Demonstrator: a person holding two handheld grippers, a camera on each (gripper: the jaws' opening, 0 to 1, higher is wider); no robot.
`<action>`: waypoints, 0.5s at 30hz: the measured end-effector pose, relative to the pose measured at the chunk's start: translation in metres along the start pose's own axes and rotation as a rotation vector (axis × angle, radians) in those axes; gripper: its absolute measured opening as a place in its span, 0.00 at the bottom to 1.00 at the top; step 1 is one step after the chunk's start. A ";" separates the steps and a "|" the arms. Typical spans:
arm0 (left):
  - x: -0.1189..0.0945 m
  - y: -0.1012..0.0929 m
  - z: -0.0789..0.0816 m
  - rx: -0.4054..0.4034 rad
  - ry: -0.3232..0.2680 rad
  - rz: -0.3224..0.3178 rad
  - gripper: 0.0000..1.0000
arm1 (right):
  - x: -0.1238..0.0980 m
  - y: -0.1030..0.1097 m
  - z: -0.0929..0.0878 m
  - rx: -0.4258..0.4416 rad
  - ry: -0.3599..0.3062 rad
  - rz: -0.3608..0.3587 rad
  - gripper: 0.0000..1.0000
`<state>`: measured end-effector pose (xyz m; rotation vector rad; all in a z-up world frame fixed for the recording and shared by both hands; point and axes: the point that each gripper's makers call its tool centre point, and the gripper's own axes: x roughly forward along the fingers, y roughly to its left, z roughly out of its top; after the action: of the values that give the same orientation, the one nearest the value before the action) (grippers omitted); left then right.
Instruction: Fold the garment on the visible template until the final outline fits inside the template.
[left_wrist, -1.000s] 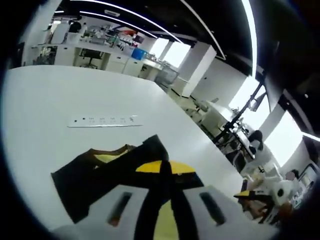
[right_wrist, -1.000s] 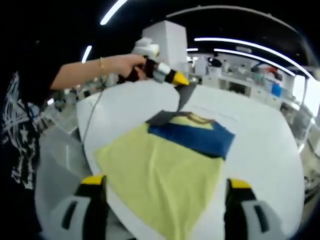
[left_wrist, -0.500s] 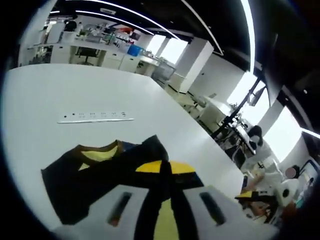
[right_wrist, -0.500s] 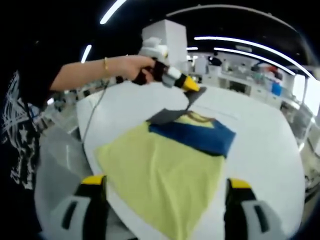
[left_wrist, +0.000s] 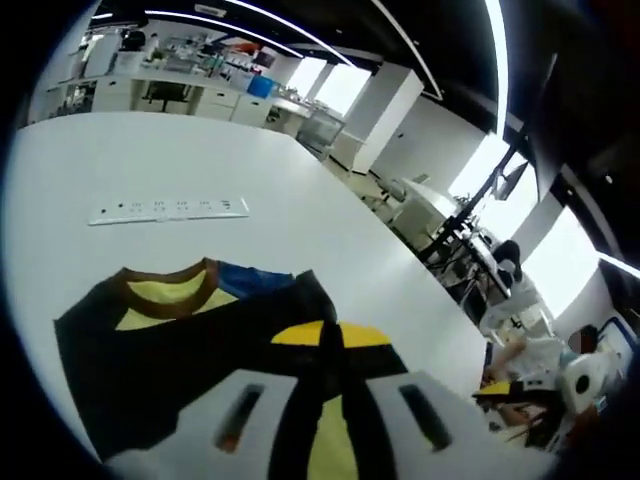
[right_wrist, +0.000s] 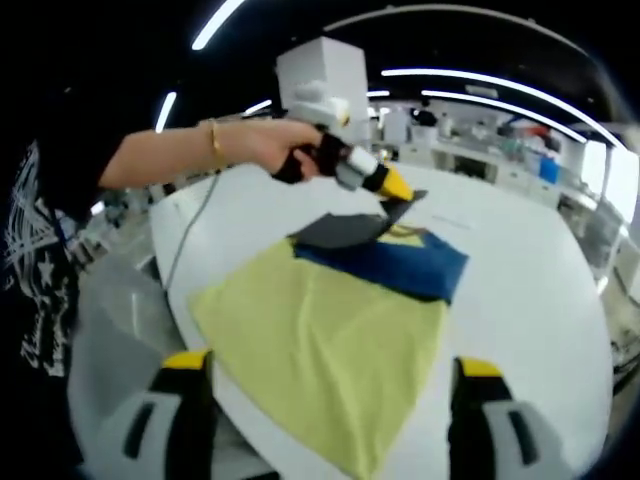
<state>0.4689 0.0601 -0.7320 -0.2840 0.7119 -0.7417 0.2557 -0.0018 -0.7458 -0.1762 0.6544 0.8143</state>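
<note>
The shirt (right_wrist: 330, 330) lies spread on the white desk (right_wrist: 530, 300), and folding looks to be at an early stage: 1 dark sleeve (right_wrist: 345, 230) is lifted and carried over the body, while the rest lies flat and unfolded. No marked template outline can be made out on the desk, so how much must still shrink is unclear; judging by the wide spread of cloth, the other side and the lower half remain to be folded.

The shirt is pale yellow across the body, with a blue band (right_wrist: 385, 265) near the top and a brown-trimmed neck (left_wrist: 165, 290). In the left gripper view its dark sleeve cloth covers the yellow around the neck.

The left tongs (right_wrist: 400, 195), held in a person's hand (right_wrist: 265, 145), are closed on the sleeve, the dark cloth running up between the jaws in the left gripper view. The right tongs (right_wrist: 325, 395) stand wide open over the near hem, holding nothing. A white power strip (left_wrist: 168, 210) lies on the desk beyond the shirt.
</note>
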 end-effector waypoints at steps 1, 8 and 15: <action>0.004 0.001 -0.004 0.003 0.007 0.008 0.01 | 0.000 0.000 0.000 0.000 0.001 0.000 0.99; 0.023 -0.002 -0.026 -0.058 0.059 0.009 0.01 | 0.003 -0.001 -0.002 0.000 0.005 -0.001 0.99; 0.038 -0.005 -0.038 -0.070 0.078 -0.001 0.02 | 0.004 0.001 -0.003 0.007 0.002 -0.001 0.99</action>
<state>0.4601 0.0298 -0.7760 -0.3206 0.8127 -0.7323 0.2561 0.0003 -0.7506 -0.1707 0.6587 0.8105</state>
